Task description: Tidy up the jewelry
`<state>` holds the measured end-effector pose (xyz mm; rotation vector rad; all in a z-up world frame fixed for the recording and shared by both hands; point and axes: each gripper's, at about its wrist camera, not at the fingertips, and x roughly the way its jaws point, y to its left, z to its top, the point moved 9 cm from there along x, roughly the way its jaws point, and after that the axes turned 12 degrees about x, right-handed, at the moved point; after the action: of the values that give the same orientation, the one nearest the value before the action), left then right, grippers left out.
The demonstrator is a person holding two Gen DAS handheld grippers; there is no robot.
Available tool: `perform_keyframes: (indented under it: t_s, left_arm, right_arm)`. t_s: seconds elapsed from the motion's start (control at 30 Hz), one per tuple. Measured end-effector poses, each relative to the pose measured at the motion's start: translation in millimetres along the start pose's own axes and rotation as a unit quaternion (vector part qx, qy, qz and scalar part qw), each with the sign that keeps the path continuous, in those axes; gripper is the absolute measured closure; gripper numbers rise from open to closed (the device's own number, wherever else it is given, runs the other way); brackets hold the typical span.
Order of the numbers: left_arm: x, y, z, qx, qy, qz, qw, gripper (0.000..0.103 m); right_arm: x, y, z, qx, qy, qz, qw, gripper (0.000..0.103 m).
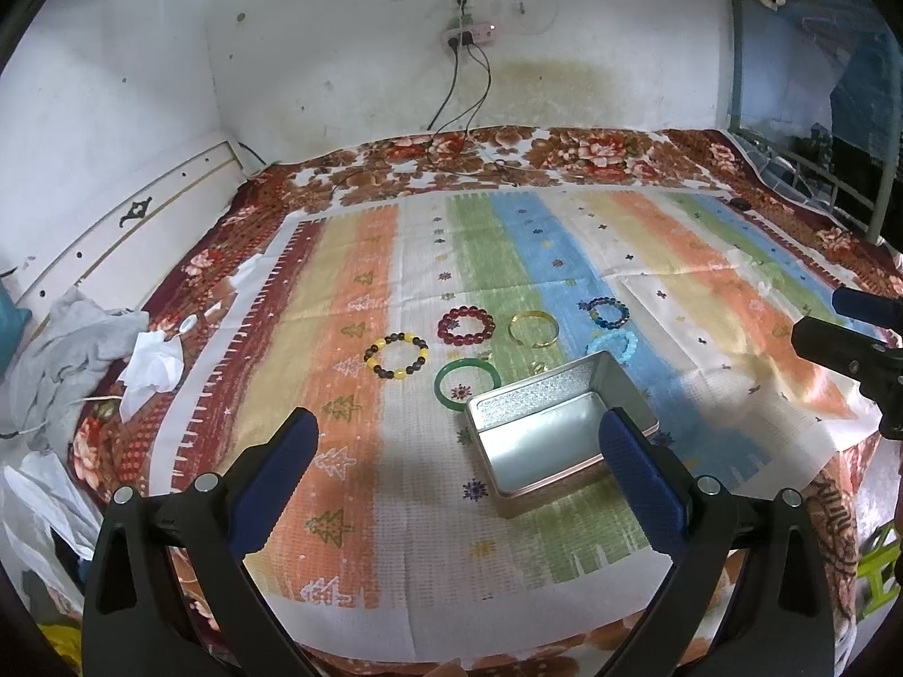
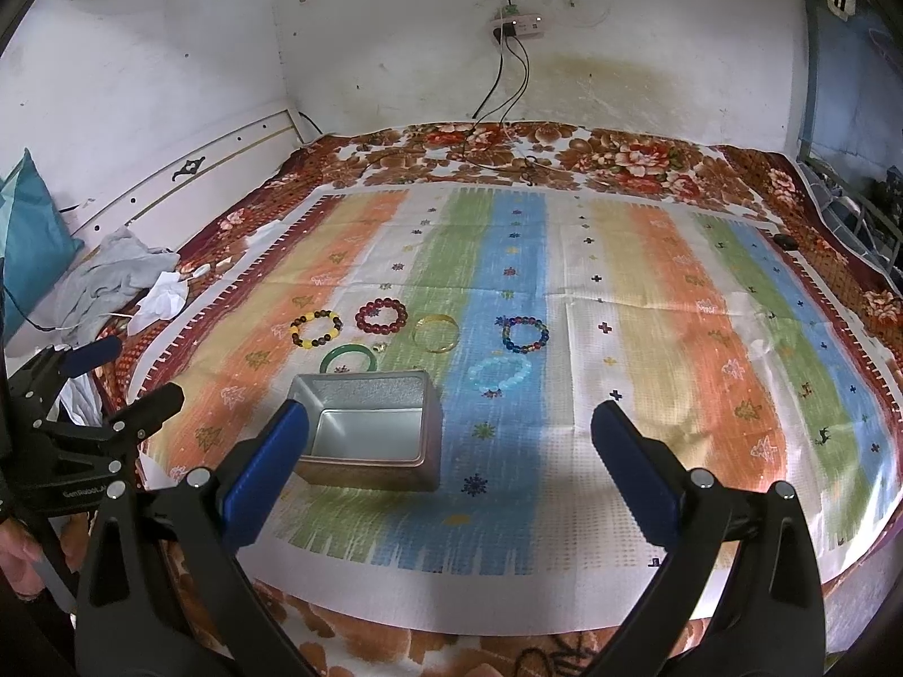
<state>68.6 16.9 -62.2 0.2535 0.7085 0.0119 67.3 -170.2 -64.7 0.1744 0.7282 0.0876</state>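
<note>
Grippers first, since they sit nearest my cameras: my left gripper [image 1: 457, 445] hangs with its blue pads spread wide and nothing between them, and my right gripper [image 2: 451, 440] is just as wide and just as empty. Just beyond the fingertips stands the metal tin [image 2: 369, 429], lidless and upright on the striped cloth [image 2: 621, 338], and as far as I can see into it, it holds nothing. From this I judge the job has barely begun; every piece is out on the cloth. Touching or just beside the tin's far wall is the green bangle [image 2: 348, 360], with a small gold trinket [image 2: 380, 347] next to it that is too small for me to identify. To the right of the tin lies the pale blue bead bracelet [image 2: 499, 373]. Farther back, in a loose row, I see the yellow and brown bead bracelet [image 2: 316, 329], the red bead bracelet [image 2: 381, 316], the gold bangle [image 2: 434, 333] and the dark blue bead bracelet [image 2: 525, 334]. All six bracelets, plus the trinket, are left to go in, I reckon. Beyond them the floral bedspread [image 2: 621, 163] runs to the wall, where cables drop from a power strip [image 2: 516, 27].
</note>
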Motion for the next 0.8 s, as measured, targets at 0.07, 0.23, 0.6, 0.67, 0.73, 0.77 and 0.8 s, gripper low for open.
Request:
perform_keyframes:
  t_s: [0.07, 0.23, 0.6, 0.67, 0.73, 0.77, 0.8]
  left_arm:
    - [-2.6, 1.0, 0.7, 0.003, -0.005, 0.002, 1.0000, 0.005]
    - [-2.4, 2.0, 0.0, 0.005, -0.004, 0.004, 1.0000, 0.005]
    - [-1.3, -5.9, -1.2, 0.008, -0.002, 0.005, 1.0000, 0.005]
    - [-1.3, -6.8, -1.6, 0.008, -0.002, 0.005, 1.0000, 0.005]
    - [-0.3, -6.5, -2.9, 0.000, 0.000, -0.001, 1.0000, 0.005]
    - [0.1, -5.5, -3.3, -0.005, 0.000, -0.003, 1.0000, 0.005]
    - [1.5, -6.3, -3.5, -0.006, 0.001, -0.004, 1.0000, 0.005]
  right_arm:
    - [0.4, -0.1, -0.8, -0.001, 0.000, 0.000, 1.000, 0.004]
    - [1.2, 0.1, -1.0, -0.001, 0.001, 0.001, 1.000, 0.004]
    - [2.8, 0.1, -1.7, -0.001, 0.000, -0.004, 1.000, 0.004]
    - [6.0, -0.1, -1.1, -0.002, 0.000, -0.006, 1.000, 0.004]
    - [8.7, -0.8, -1.3, -0.003, 0.002, -0.009, 1.000, 0.004]
    - [11.7, -1.5, -0.8, -0.001, 0.003, -0.009, 1.000, 0.004]
    - [13.2, -2.1, 0.5, 0.001, 0.004, -0.009, 1.000, 0.004]
